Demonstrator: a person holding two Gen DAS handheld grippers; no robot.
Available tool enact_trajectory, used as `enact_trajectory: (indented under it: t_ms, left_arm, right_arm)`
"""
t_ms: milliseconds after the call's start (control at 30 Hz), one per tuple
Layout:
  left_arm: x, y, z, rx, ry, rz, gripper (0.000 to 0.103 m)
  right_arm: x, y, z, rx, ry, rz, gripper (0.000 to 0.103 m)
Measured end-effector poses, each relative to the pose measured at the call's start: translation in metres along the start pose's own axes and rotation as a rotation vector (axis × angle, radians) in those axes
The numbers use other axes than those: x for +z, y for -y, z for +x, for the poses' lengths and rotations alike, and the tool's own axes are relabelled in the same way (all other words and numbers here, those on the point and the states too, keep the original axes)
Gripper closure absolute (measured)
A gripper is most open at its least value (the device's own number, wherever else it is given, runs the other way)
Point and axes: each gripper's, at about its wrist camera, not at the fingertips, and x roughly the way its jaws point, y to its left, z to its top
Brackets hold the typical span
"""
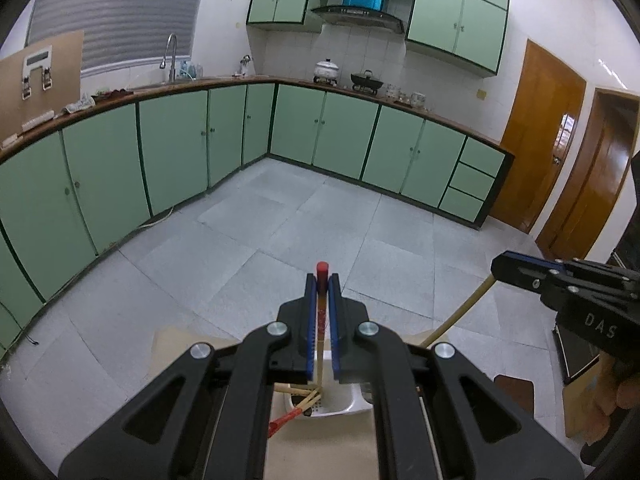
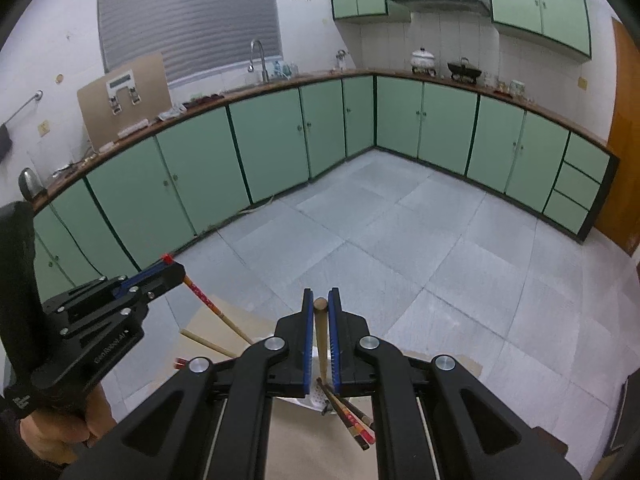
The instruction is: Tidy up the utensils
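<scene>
My left gripper [image 1: 322, 280] is shut on a red-topped chopstick [image 1: 322, 271] that stands nearly upright, its lower end in a white perforated holder [image 1: 344, 404]. My right gripper [image 2: 320, 304] is shut on a plain wooden chopstick [image 2: 320, 305], also reaching down into the holder [image 2: 316, 394]. Several more chopsticks [image 2: 352, 420] lean in the holder. In the left wrist view the right gripper [image 1: 496, 268] shows at the right with its wooden stick [image 1: 460, 312]. In the right wrist view the left gripper [image 2: 176, 270] shows at the left with its red stick [image 2: 204, 300].
The holder stands on a tan table top [image 1: 312, 452]. Beyond it lie a grey tiled floor [image 1: 280, 220] and green kitchen cabinets [image 1: 180, 140] under a counter with a sink, pots and jars. Wooden doors [image 1: 540, 140] are at the right.
</scene>
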Motion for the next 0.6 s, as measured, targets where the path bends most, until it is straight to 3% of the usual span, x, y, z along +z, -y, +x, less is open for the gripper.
enact_trajectory:
  t_ms: [200,300,500,600]
  left_arm:
    - [-0.017,-0.008,0.025,0.022,-0.043,0.001,0.095]
    - [-0.022,-0.013,0.027,0.048,-0.048,-0.005,0.068]
    - [-0.02,-0.019,0.011,0.063,-0.027,0.001,0.063]
    - [-0.02,-0.024,-0.005,0.088,-0.005,0.001,0.045]
  right_arm:
    - [-0.019,0.02,0.025,0.015,-0.049,0.056,0.094]
    - [-0.022,0.024,0.025,0.011,-0.053,0.062,0.086]
    - [-0.027,0.027,0.014,0.01,-0.042,0.076,0.086]
    - [-0.033,0.027,0.009,0.009,-0.038,0.082,0.085]
